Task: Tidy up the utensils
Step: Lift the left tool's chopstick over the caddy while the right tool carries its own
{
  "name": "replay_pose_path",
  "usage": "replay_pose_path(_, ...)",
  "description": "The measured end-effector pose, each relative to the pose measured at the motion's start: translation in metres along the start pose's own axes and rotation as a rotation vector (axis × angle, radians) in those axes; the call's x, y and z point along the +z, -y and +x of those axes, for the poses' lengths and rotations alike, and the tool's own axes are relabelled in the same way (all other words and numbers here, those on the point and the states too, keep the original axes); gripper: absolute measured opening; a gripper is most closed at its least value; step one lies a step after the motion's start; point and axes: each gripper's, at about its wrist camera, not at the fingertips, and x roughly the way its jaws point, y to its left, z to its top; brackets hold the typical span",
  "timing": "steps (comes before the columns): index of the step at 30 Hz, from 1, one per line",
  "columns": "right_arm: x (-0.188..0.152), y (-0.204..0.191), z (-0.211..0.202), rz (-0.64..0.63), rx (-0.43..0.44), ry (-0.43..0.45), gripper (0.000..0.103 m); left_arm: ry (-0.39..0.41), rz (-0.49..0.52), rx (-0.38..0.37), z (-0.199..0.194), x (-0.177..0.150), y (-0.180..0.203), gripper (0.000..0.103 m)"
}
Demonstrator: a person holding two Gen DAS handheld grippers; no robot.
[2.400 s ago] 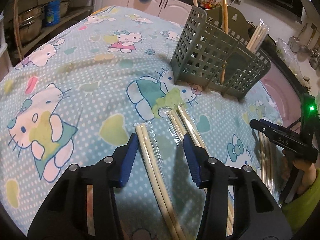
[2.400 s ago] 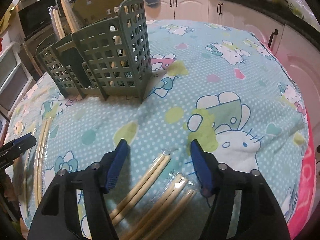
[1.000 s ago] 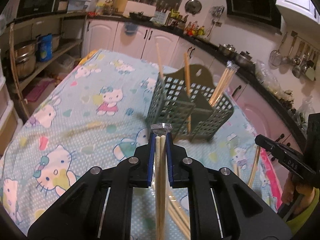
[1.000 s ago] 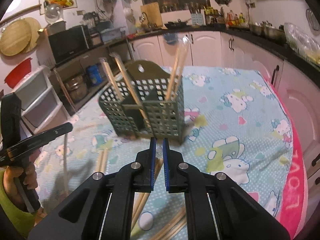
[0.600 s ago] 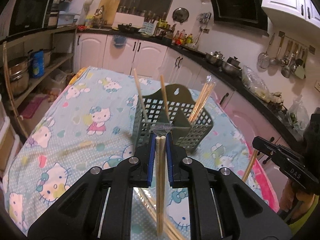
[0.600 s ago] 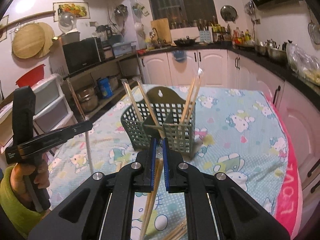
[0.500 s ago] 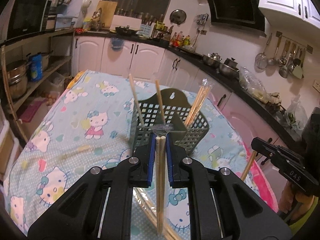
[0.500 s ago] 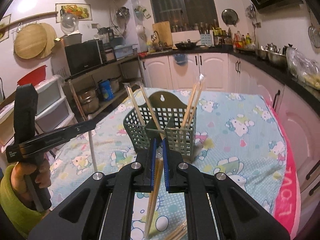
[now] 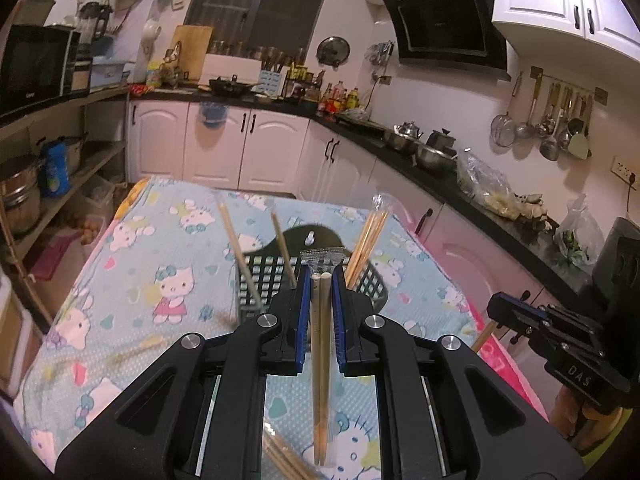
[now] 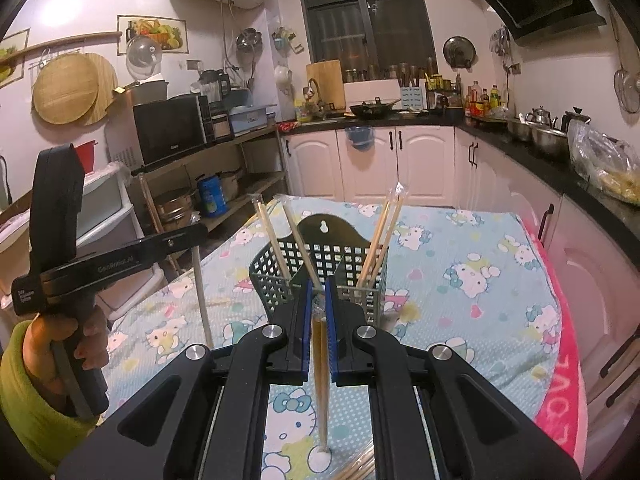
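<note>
My left gripper (image 9: 320, 280) is shut on a plastic-wrapped pair of chopsticks (image 9: 321, 360), held upright well above the table. My right gripper (image 10: 317, 286) is shut on another wrapped pair of chopsticks (image 10: 320, 380) that hangs down toward the cloth. The green grid utensil caddy (image 10: 340, 264) stands on the table beyond both grippers, with several wrapped chopsticks (image 10: 384, 236) leaning in its compartments; it also shows in the left wrist view (image 9: 256, 284). More wrapped chopsticks (image 9: 288, 460) lie on the cloth below.
The table carries a blue Hello Kitty cloth (image 10: 480, 280) with a pink edge at the right. Each gripper shows in the other's view: the left one (image 10: 120, 260) at left, the right one (image 9: 560, 336) at right. Kitchen cabinets and shelves surround the table.
Both grippers closed on wrapped chopstick pairs lying on the cloth and lifted them high above the table. In the last half second they rose slightly more.
</note>
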Motion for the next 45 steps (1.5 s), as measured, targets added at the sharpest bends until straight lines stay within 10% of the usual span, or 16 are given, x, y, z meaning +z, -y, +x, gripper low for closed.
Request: replay_pose_path(45, 0.124, -0.031, 0.014, -0.101, 0.02, 0.216, 0.007, 0.287, -0.021, 0.104, 0.023, 0.1, -0.017, 0.005)
